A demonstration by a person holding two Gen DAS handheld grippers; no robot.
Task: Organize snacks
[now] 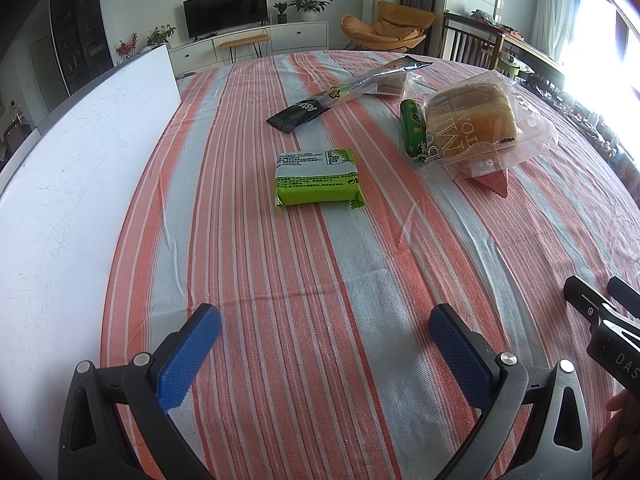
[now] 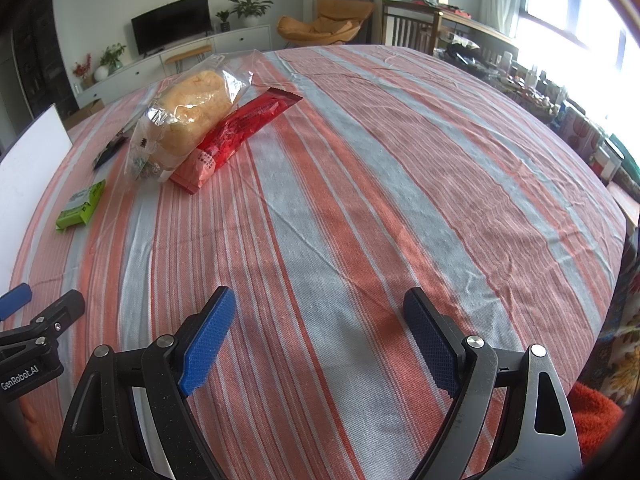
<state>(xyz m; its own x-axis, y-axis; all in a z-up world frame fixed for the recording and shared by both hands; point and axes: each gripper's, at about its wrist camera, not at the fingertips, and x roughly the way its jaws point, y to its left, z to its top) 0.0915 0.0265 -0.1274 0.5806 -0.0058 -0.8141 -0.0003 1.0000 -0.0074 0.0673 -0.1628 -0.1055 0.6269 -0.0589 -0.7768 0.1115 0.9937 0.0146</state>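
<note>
Snacks lie on a striped tablecloth (image 1: 320, 280). A green flat packet (image 1: 316, 178) sits mid-table; it also shows at the left of the right wrist view (image 2: 82, 204). A bagged toast loaf (image 1: 470, 120) lies on a red packet (image 2: 236, 136), with a green tube (image 1: 412, 126) beside it. The loaf also shows in the right wrist view (image 2: 192, 112). A long black wafer pack (image 1: 344, 94) lies farther back. My left gripper (image 1: 324, 332) is open and empty above the cloth, well short of the green packet. My right gripper (image 2: 320, 316) is open and empty over bare cloth.
A white board (image 1: 80, 160) lies along the table's left side. The table's right edge (image 2: 616, 240) drops off near cluttered shelves. A TV, plants, an orange chair and a wooden chair stand beyond the far edge.
</note>
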